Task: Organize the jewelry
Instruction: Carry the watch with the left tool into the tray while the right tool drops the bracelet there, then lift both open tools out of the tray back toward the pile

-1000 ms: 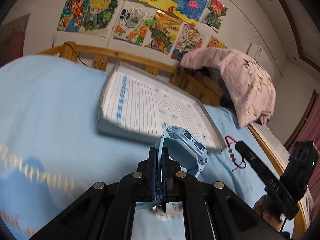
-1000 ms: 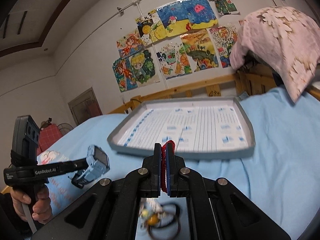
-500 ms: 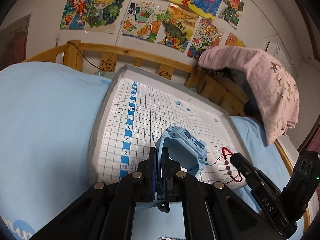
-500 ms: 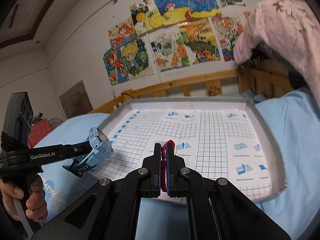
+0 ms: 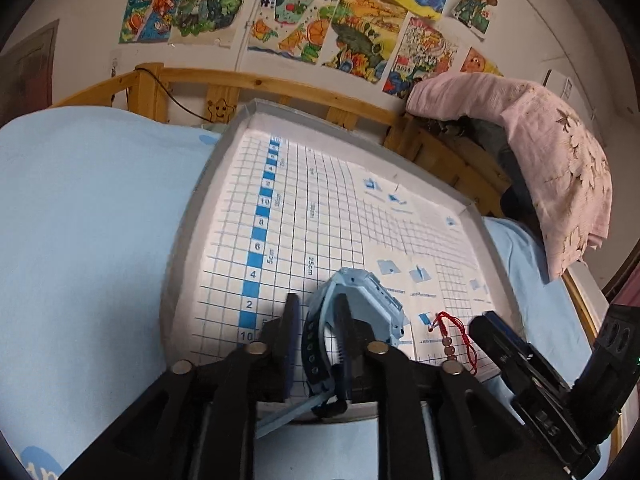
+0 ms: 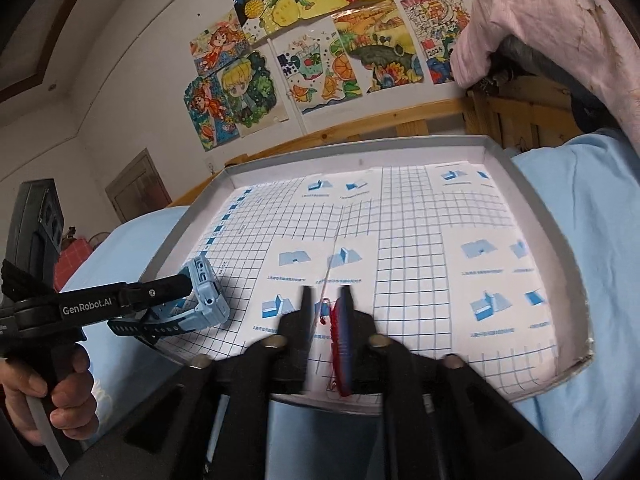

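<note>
Where the grey tray lies on the blue bedsheet, both grippers sit over its near rim. Left gripper jaws parted, blue watch strap loose between them, over the near left corner. Right gripper also spread, red bead bracelet against its right finger; gridded floor beyond lies bare to the far walls.
</note>
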`<state>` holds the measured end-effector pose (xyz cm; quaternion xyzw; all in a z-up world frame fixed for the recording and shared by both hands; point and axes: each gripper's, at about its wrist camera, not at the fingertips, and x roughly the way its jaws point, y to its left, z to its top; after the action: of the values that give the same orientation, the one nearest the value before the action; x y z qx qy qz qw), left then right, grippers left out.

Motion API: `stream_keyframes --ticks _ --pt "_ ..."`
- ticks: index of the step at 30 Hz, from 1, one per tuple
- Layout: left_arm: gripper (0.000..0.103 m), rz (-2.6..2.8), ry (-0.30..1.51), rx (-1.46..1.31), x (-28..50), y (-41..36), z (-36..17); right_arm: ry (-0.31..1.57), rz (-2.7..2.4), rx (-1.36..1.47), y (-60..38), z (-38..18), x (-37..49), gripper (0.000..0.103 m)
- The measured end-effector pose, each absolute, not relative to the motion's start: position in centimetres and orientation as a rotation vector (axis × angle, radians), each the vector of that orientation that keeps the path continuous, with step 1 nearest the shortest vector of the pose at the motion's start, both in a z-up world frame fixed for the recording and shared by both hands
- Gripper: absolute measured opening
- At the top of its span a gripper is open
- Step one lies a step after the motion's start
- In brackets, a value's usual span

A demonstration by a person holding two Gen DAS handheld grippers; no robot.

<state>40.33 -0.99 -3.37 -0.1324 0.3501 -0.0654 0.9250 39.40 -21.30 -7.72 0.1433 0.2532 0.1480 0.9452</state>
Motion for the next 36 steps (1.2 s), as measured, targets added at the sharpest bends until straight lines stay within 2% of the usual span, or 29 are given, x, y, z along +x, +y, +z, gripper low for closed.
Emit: stream_keyframes --ticks 1,2,3,5,7,9,10,12,15,18,27,36 --pt "0.034 -0.128 0.705 -0.273 39.9 -0.9 -3.2 0.504 0.290 0.291 -21.5 -7.5 39.0 0.044" --pt "0.047 -0.122 0.693 -0.277 39.5 -0.8 -3.0 0.493 0.283 0.291 -21.6 -7.3 38.6 0.048" --pt "0.057 -0.117 0.676 -0.282 39.1 -0.6 -2.7 0.480 0.277 0.290 -21.8 -7.0 38.3 0.048" --pt "0.062 -0.111 0.632 -0.290 38.0 -0.4 -2.1 0.462 0.263 0.285 -22.2 -6.2 37.5 0.048" --pt "0.065 -0.114 0.607 -0.284 37.0 -0.3 -1.3 0.442 0.246 0.276 -22.5 -5.4 36.8 0.053" --pt "0.080 -0.106 0.575 -0.269 35.7 -0.3 -0.5 0.411 0.235 0.267 -22.8 -4.6 35.7 0.063" --pt "0.085 -0.105 0.550 -0.264 35.0 -0.3 -0.1 0.390 0.229 0.261 -22.9 -4.1 34.9 0.065" --pt "0.101 -0.102 0.482 -0.250 33.0 -0.3 0.9 0.351 0.226 0.256 -23.2 -3.1 33.2 0.079" --pt "0.103 -0.101 0.403 -0.218 30.2 -0.5 2.2 0.292 0.221 0.237 -23.3 -1.7 30.6 0.095" --pt "0.103 -0.098 0.357 -0.212 27.8 -0.4 3.1 0.230 0.225 0.215 -23.5 -0.1 27.4 0.099" --pt "0.103 -0.094 0.265 -0.201 19.9 -0.3 4.6 0.118 0.230 0.183 -24.1 3.1 18.9 0.101" --pt "0.103 -0.099 0.230 -0.192 13.0 -0.3 3.9 0.093 0.254 0.180 -24.7 3.4 12.0 0.101"
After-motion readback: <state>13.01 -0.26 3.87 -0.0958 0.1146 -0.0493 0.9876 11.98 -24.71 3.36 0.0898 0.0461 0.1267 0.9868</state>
